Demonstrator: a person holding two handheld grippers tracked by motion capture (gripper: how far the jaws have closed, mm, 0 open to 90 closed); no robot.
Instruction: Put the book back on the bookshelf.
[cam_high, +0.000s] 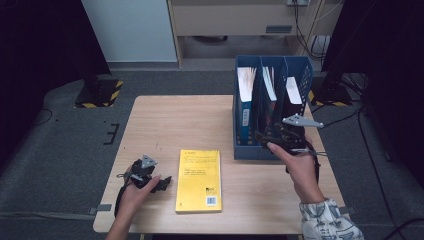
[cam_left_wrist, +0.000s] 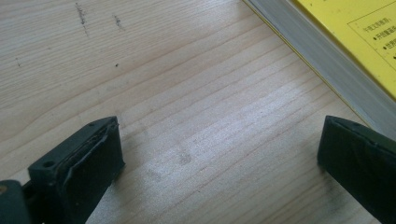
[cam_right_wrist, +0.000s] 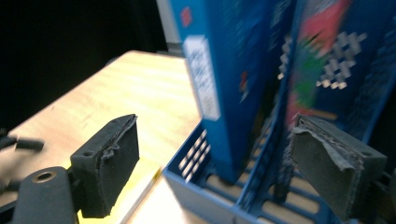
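- So the yellow book (cam_high: 199, 180) is lying flat on the wooden table (cam_high: 165, 120), near the front edge, long axis running away from the person toward the far side
- Left gripper (cam_high: 159, 184) sits just to the book's left, low at the tabletop, tips aimed at the book's long left edge; in the left gripper view that edge (cam_left_wrist: 322, 65) cuts across the top right corner, page block showing, very near the right-hand jaw but I can't tell if it touches
- Its jaws are spread wide with nothing but bare wood between them
- Right gripper (cam_high: 272, 140) is over at the front of the blue file rack (cam_high: 245, 150), well apart from the yellow book, so the left hand is clearly the closer one
- Right jaws are also wide apart and gripping nothing; in the right gripper view they straddle the rack's front wall (cam_right_wrist: 205, 200) and the blue book (cam_right_wrist: 208, 70) standing upright behind it, no contact that I can see (frame's a bit blurry)
- Rack has three slots side by side: left slot holds that blue book (cam_high: 245, 100), the middle one a darker book (cam_high: 268, 95), the right one something with white pages (cam_high: 294, 92), all upright
- My guess: the book has to be caught by that left edge, and since it lies flat that's the fiddly bit
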